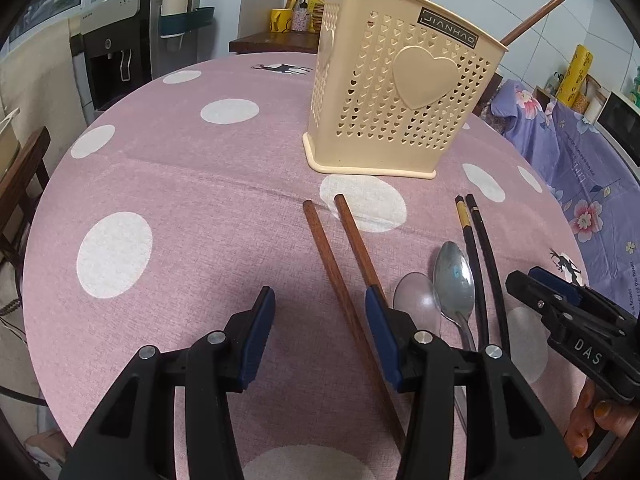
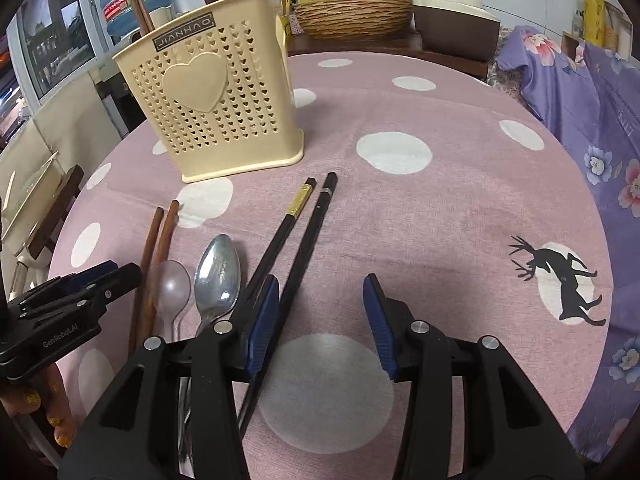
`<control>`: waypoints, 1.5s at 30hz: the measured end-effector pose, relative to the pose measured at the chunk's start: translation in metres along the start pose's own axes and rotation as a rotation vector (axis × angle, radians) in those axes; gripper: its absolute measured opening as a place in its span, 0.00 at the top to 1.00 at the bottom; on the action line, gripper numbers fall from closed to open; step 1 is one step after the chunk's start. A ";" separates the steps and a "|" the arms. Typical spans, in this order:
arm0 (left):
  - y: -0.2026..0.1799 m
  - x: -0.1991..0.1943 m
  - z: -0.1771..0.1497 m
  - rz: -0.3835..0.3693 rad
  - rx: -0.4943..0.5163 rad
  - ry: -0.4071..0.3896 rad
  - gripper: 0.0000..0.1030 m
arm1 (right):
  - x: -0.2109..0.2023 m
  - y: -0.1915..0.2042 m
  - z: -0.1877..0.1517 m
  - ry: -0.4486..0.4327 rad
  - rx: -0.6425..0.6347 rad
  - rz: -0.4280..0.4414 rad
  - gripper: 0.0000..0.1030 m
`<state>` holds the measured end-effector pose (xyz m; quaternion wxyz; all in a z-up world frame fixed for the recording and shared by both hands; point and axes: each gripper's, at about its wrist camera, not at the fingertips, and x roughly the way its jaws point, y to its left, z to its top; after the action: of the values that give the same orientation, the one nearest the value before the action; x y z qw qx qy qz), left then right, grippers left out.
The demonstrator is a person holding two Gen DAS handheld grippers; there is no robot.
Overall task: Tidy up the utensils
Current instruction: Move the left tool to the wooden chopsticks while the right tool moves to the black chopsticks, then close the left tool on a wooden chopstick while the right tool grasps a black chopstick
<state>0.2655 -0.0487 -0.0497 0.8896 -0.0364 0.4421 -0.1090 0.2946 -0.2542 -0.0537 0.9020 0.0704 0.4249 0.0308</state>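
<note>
left gripper hovers near-left, fingers about half open and holding nothing, one brown chopstick lying between them, likely lined up for pickup. then clear spoon, metal spoon and black chopsticks side by side on the counter, sorted by type. right gripper also half open and empty, its left finger over the black pair. holder stands far-centre, already has sticks; label reads "jianhao" upside down. gripper bodies read "das", "genrobot.ai".
</note>
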 end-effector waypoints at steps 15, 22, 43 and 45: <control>-0.009 0.015 0.016 0.047 0.009 0.005 0.75 | 0.006 0.004 0.001 -0.011 -0.001 -0.007 0.56; -0.009 0.022 0.024 0.050 -0.011 0.008 0.87 | 0.027 0.006 0.023 0.013 -0.001 -0.027 0.62; -0.006 0.027 0.029 0.030 -0.047 -0.005 0.90 | 0.049 -0.009 0.045 0.003 0.121 0.013 0.91; -0.005 0.026 0.027 0.023 -0.051 -0.005 0.91 | 0.048 -0.012 0.043 0.004 0.135 0.047 0.91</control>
<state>0.3018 -0.0605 -0.0526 0.8907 -0.0543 0.4429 -0.0873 0.3587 -0.2644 -0.0647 0.8934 0.1410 0.4259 0.0234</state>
